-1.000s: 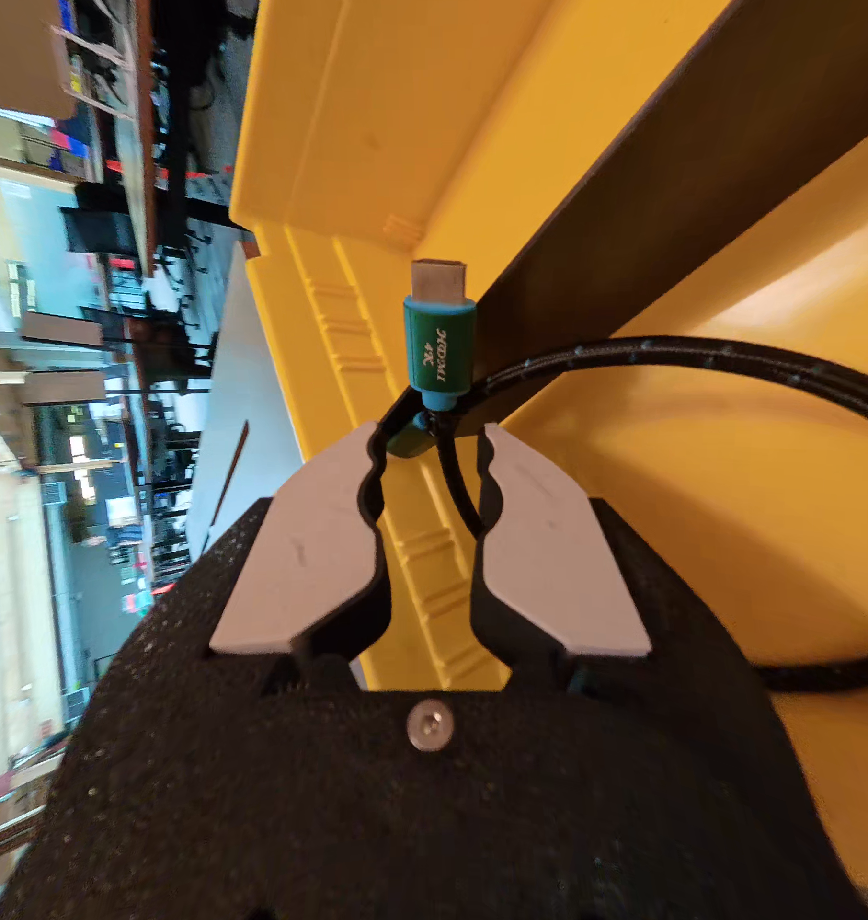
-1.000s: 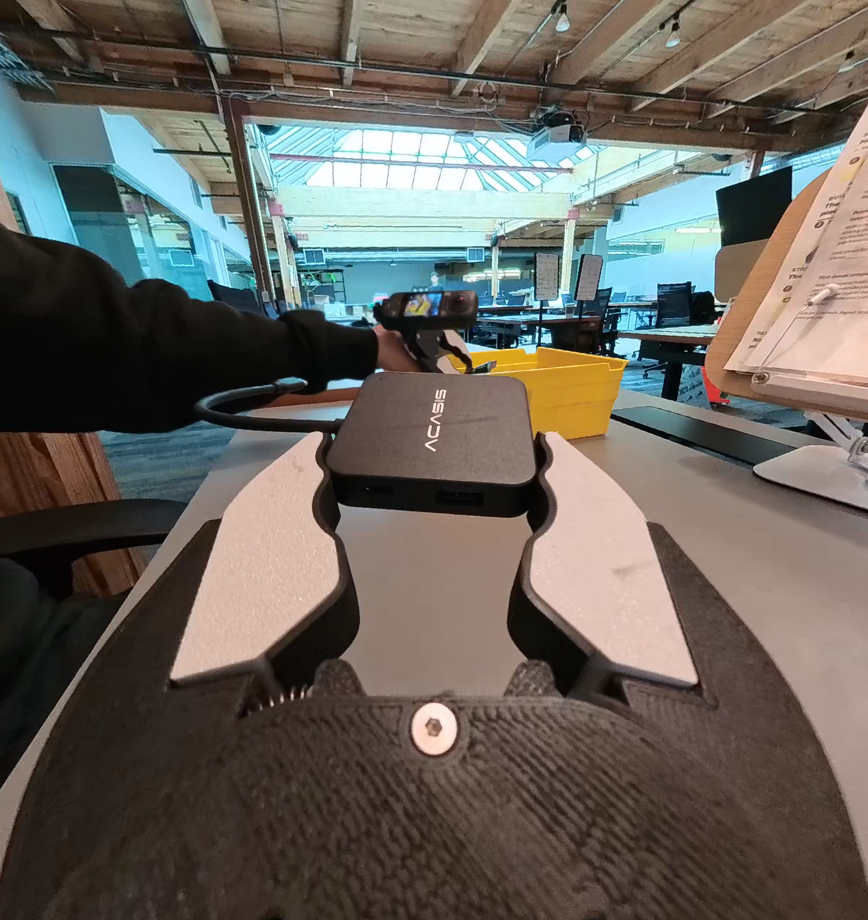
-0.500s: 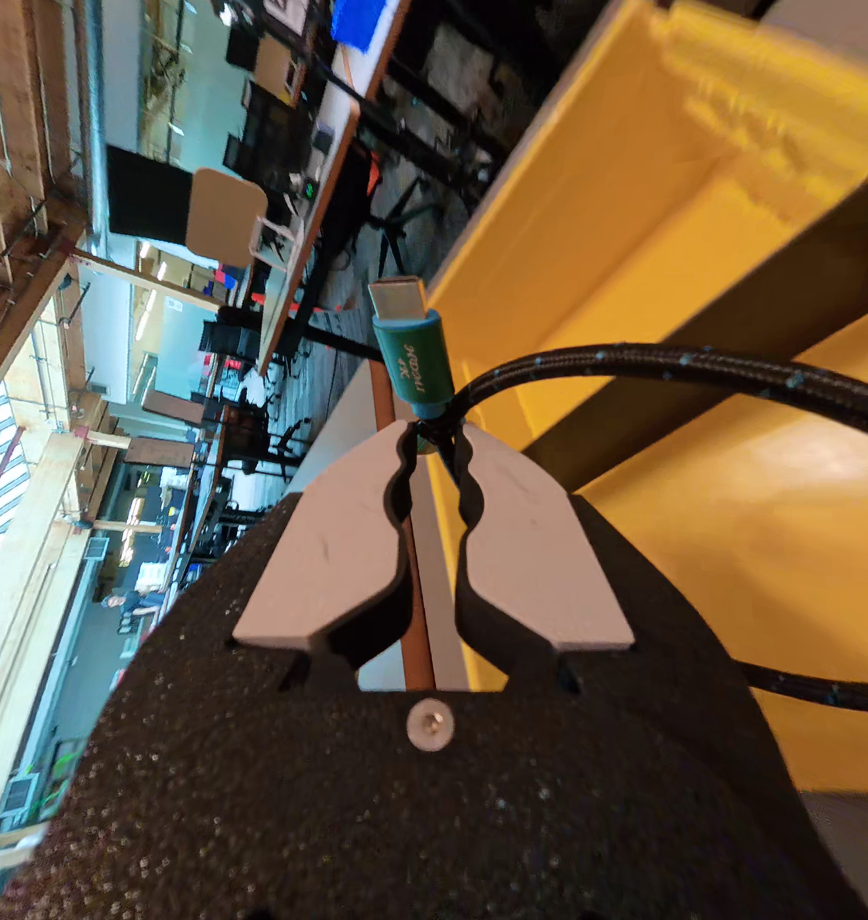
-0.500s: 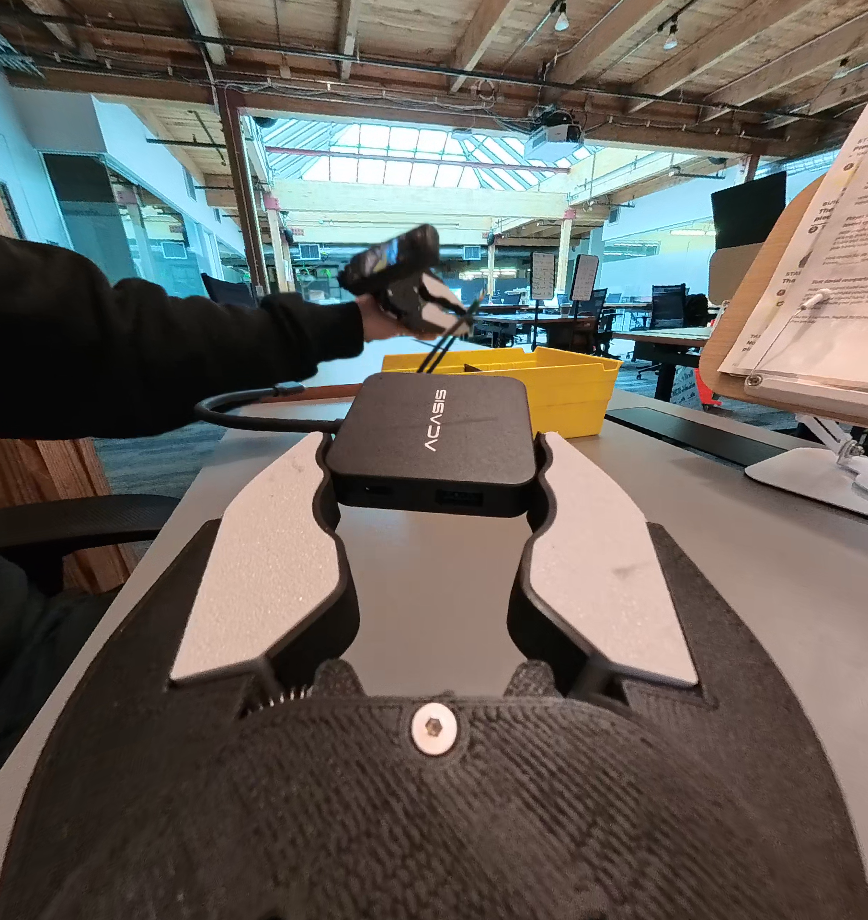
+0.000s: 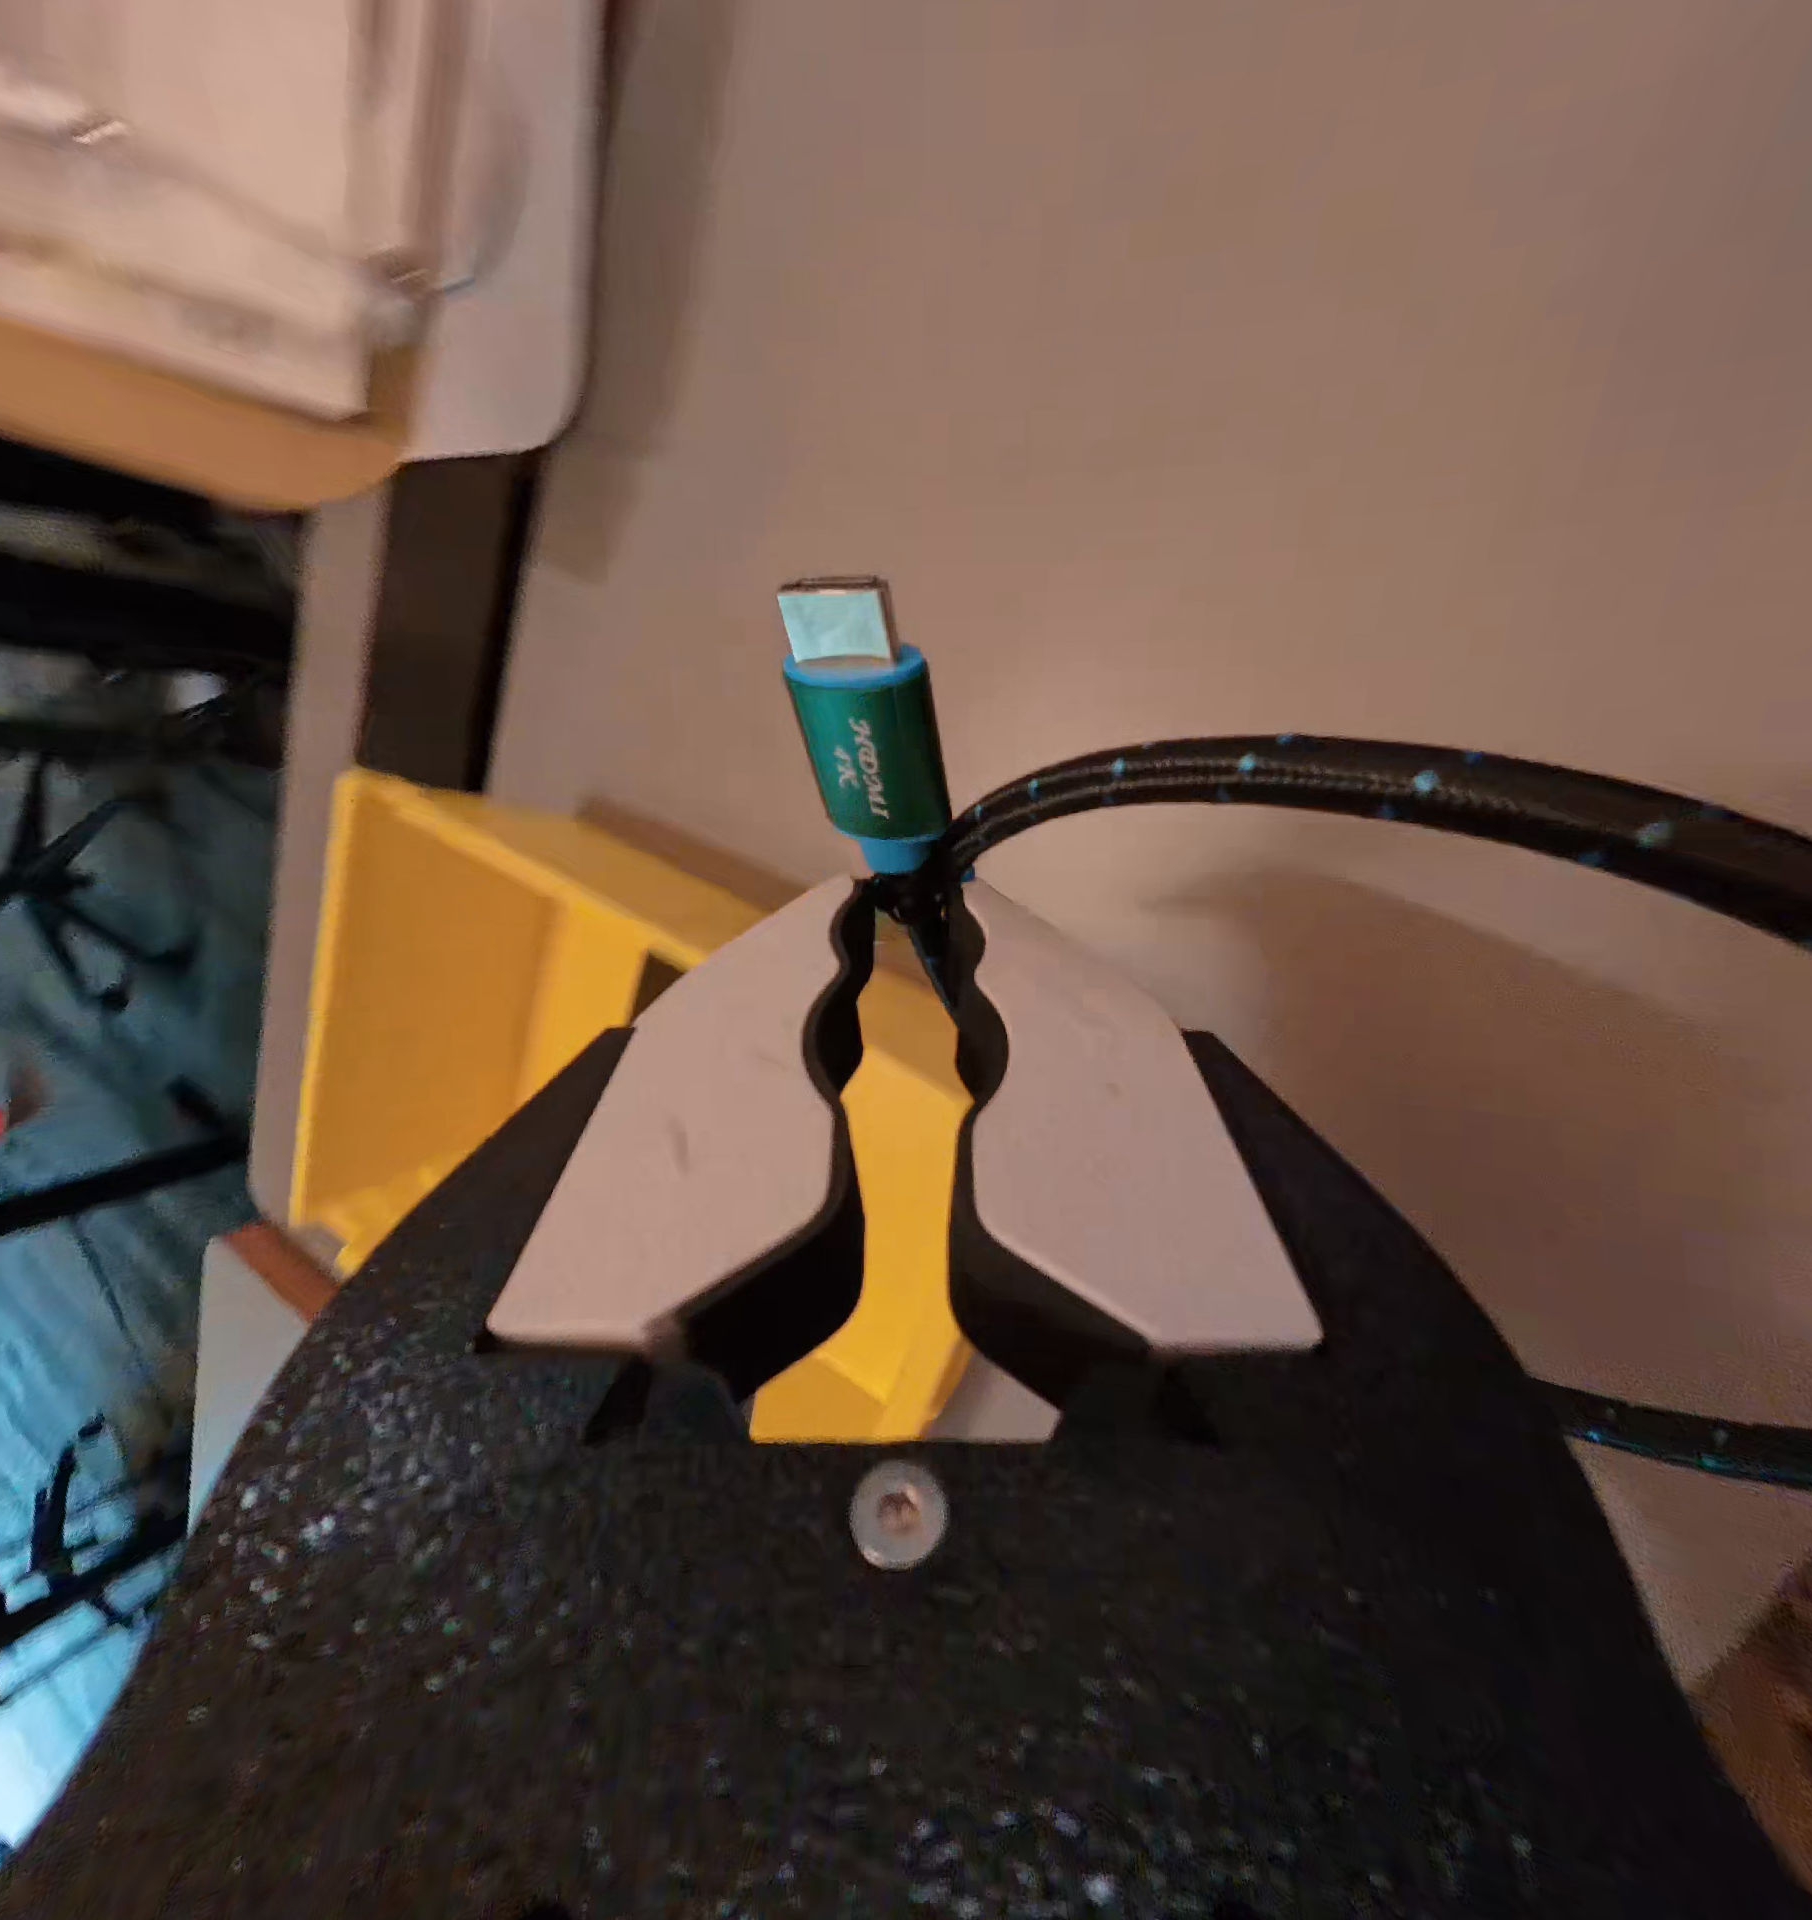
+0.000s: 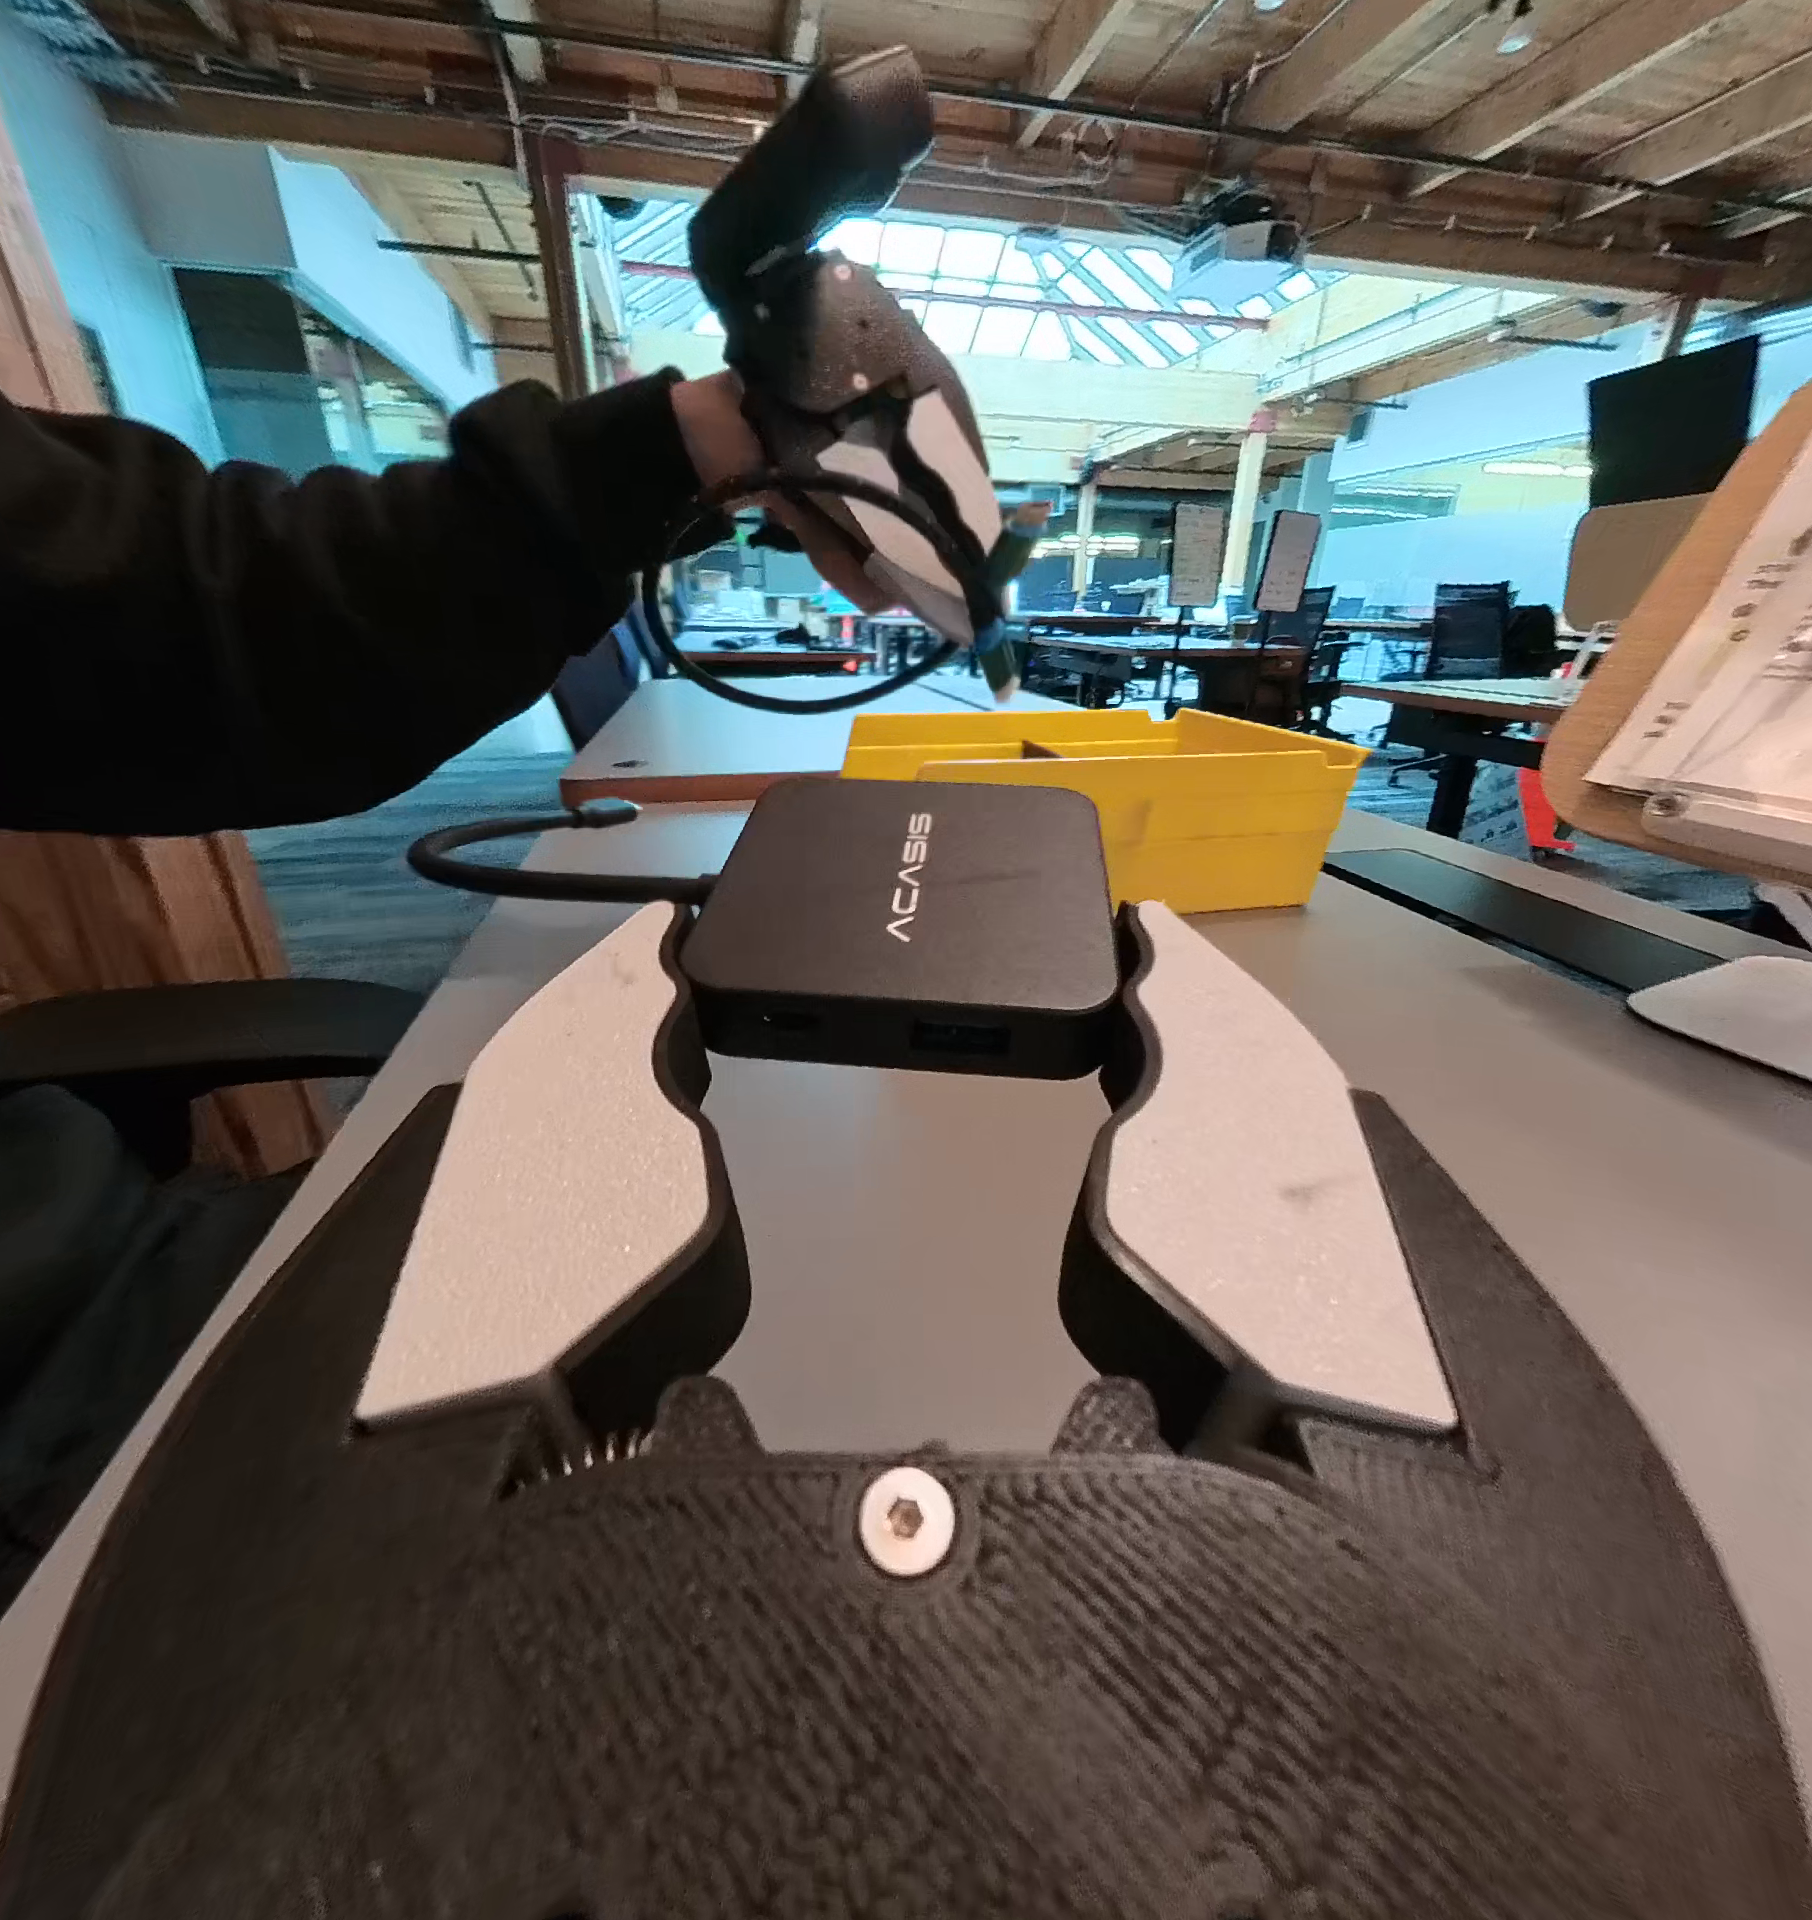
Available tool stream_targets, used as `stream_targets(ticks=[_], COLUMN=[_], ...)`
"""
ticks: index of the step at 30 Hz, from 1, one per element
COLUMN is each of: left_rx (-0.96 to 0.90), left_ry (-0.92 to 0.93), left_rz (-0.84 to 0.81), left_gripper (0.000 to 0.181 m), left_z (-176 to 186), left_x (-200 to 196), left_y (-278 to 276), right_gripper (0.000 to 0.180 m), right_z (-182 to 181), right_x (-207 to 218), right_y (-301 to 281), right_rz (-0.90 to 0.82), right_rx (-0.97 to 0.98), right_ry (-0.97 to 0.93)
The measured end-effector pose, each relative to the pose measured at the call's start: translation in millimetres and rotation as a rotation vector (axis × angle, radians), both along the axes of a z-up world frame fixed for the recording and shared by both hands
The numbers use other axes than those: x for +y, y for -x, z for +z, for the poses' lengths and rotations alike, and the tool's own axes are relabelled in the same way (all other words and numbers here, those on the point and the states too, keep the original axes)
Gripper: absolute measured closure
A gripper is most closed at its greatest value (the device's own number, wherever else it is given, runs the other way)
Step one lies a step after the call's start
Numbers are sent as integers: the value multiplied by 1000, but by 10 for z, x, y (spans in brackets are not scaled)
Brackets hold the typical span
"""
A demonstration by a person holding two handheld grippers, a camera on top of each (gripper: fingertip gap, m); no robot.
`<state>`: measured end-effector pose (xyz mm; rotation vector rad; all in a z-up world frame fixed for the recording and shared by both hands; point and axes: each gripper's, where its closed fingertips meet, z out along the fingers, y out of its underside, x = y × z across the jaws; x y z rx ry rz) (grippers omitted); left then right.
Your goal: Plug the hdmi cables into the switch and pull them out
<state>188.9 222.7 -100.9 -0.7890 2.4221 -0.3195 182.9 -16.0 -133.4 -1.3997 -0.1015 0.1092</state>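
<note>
Green-shelled HDMI plug [image 5: 866,764] pinched by its braided black cable [image 5: 1401,805] at tips of left gripper [image 5: 907,914], lifted above yellow bin [image 6: 1193,821].
Black switch [image 6: 907,920] clamped flat between fingers of right gripper [image 6: 907,1023], just over grey table [image 6: 1567,1164]; ports facing camera, unplugged; thin lead [image 6: 528,873] trailing left.

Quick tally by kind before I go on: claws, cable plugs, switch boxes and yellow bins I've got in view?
Claws: 2, left claw and right claw
Green HDMI plugs: 1 clearly seen
Black switch boxes: 1
Yellow bins: 1
Total: 5
</note>
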Motion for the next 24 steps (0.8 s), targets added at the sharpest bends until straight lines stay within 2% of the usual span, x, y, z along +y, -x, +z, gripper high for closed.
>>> stream_targets(ticks=[1,5,10,13,17,24], left_rx=[52,233,366,419,459,514], left_ry=[-8,-87,-294,-411,-475,-578], left_rz=[-52,-232,-361,-395,-417,-350], left_gripper=[168,168,168,168,169,169], left_z=[-78,-263,-241,-231,-265,-354], left_x=[-168,-741,-1134,-1232,-1370,-1401], left_y=[47,285,500,559,603,596], right_gripper=[103,103,103,103,103,103], right_z=[-8,-42,-65,-52,-56,-101], right_x=[5,17,2,-15,-14,22], right_y=[33,155,307,391,419,418], right_rz=[22,99,203,258,284,284], right_rx=[1,-2,-5,-8,6,21], right_ry=[5,28,42,33,39,73])
